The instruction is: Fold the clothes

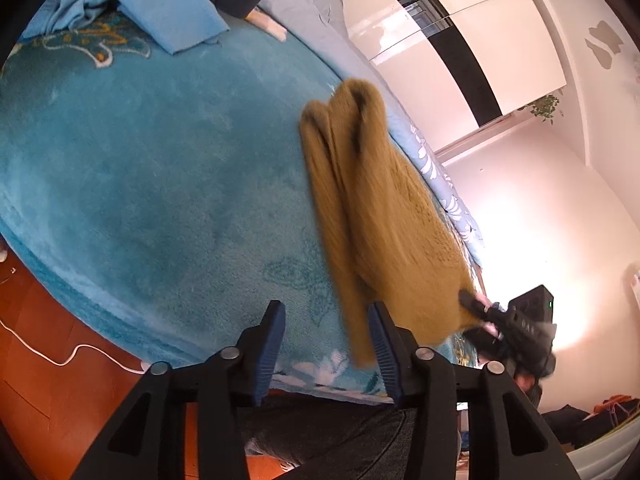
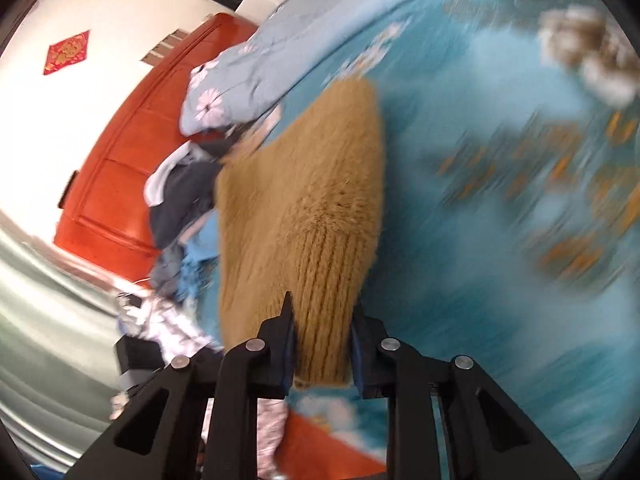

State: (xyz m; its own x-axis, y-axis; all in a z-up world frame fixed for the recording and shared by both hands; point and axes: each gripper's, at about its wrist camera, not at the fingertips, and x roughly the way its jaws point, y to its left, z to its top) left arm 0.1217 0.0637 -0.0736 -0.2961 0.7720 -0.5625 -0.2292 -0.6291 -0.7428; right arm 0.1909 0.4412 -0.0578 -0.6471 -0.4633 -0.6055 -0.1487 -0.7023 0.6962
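Sweater [image 1: 372, 208] — mustard-yellow knit, hanging lengthwise over the teal blanket [image 1: 160, 168] that covers the bed, gathered into long vertical folds and blurred, so it reads as swinging. Right tongs [image 2: 322, 344] closed on its ribbed edge; knit fills the gap between the blue pads in the right wrist view. From the left wrist view the same tongs show at the garment's lower right corner, a hand partly visible behind.

Left tongs [image 1: 328, 344] spread wide, nothing between the pads; one trailing strip of sweater passes just beside the right-hand pad, touching or not I cannot tell.

Surroundings: light blue garment [image 1: 160, 12] crumpled at the far end of the blanket, a floral quilt [image 2: 248, 68] bunched along the bed edge, a dark heap of other clothes [image 2: 184, 200] next to it, red-brown wooden floor [image 1: 48, 340] below.

Judgement: garment held by one point only, not yet laid out for folding.

Risks
- single-corner hold on loose, heavy knit — ribbing could slip out mid-swing
- bunched folds may land twisted, so the fold lines come out crooked
- swinging hem could drop off the bed edge or onto the other clothes
- left tongs might pinch several layers at once in a blurred, moving target
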